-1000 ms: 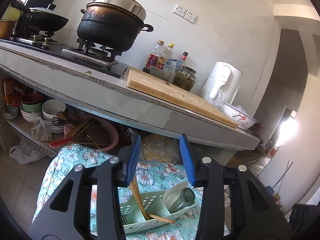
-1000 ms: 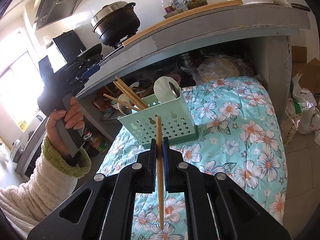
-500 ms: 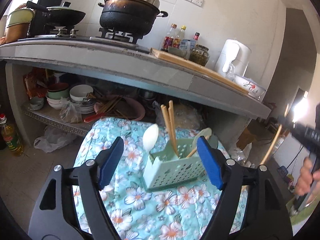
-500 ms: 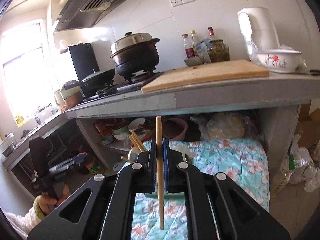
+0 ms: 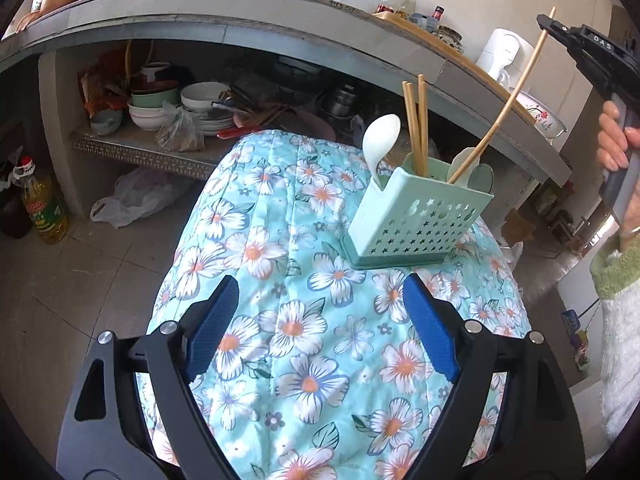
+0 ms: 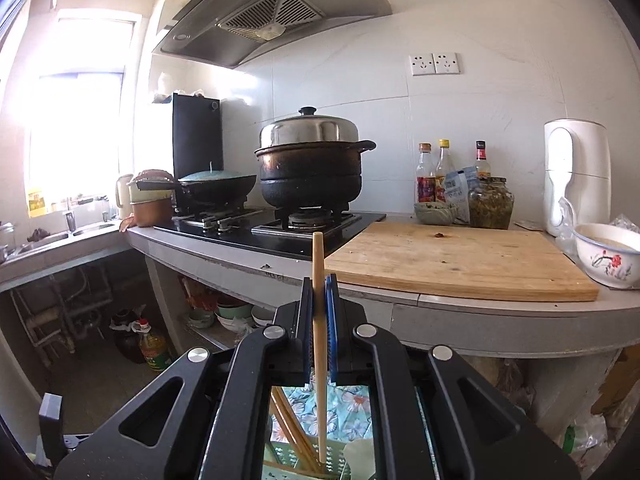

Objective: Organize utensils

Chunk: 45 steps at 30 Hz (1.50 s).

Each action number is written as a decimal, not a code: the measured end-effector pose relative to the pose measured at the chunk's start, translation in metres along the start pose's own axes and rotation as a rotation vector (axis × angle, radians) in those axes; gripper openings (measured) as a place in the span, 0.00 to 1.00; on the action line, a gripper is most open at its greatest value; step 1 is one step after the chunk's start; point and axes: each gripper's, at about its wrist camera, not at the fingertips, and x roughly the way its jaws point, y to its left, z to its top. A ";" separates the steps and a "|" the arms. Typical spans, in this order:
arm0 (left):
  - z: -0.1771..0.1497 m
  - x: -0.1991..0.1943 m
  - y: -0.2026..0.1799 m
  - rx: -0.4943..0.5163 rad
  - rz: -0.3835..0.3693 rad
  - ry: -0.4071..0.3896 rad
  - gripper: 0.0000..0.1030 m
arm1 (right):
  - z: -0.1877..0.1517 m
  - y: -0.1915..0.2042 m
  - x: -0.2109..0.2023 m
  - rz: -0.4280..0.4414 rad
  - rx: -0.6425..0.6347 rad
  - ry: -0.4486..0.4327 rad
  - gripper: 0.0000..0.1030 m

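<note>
A mint-green perforated utensil holder (image 5: 416,216) stands on a floral cloth (image 5: 304,320). It holds upright wooden chopsticks (image 5: 416,124) and a pale spoon (image 5: 380,140). My left gripper (image 5: 320,328) is open and empty, low over the cloth in front of the holder. My right gripper (image 6: 318,304) is shut on a single wooden chopstick (image 6: 319,320). In the left wrist view that chopstick (image 5: 508,100) slants down from the right gripper (image 5: 576,40) with its lower end inside the holder. The holder's top (image 6: 316,468) shows below the right gripper.
A grey counter (image 6: 500,320) carries a gas stove with a black pot (image 6: 312,168), a cutting board (image 6: 460,256), bottles, a jar, a white kettle (image 6: 576,176) and a flowered bowl (image 6: 606,256). Bowls and plates (image 5: 188,108) sit on the shelf below. An oil bottle (image 5: 42,208) stands on the floor.
My right gripper rose and tilted level, bringing the chopstick's lower end into the holder. My left gripper pulled back and lower, away from the holder, staying open.
</note>
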 end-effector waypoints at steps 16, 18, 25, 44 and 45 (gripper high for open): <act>-0.009 0.001 0.016 -0.018 0.026 0.012 0.78 | -0.088 0.034 0.074 -0.059 -0.256 0.231 0.08; -0.010 0.001 0.015 -0.015 0.023 0.014 0.78 | -0.093 0.032 0.067 -0.053 -0.250 0.248 0.12; -0.011 -0.002 0.005 0.003 0.008 0.013 0.78 | -0.083 0.012 0.012 -0.014 -0.080 0.204 0.38; -0.026 -0.027 -0.071 0.119 0.165 -0.025 0.92 | -0.192 0.031 -0.135 -0.168 0.233 0.338 0.84; -0.027 -0.028 -0.075 0.125 0.177 -0.027 0.92 | -0.196 0.034 -0.138 -0.184 0.233 0.344 0.85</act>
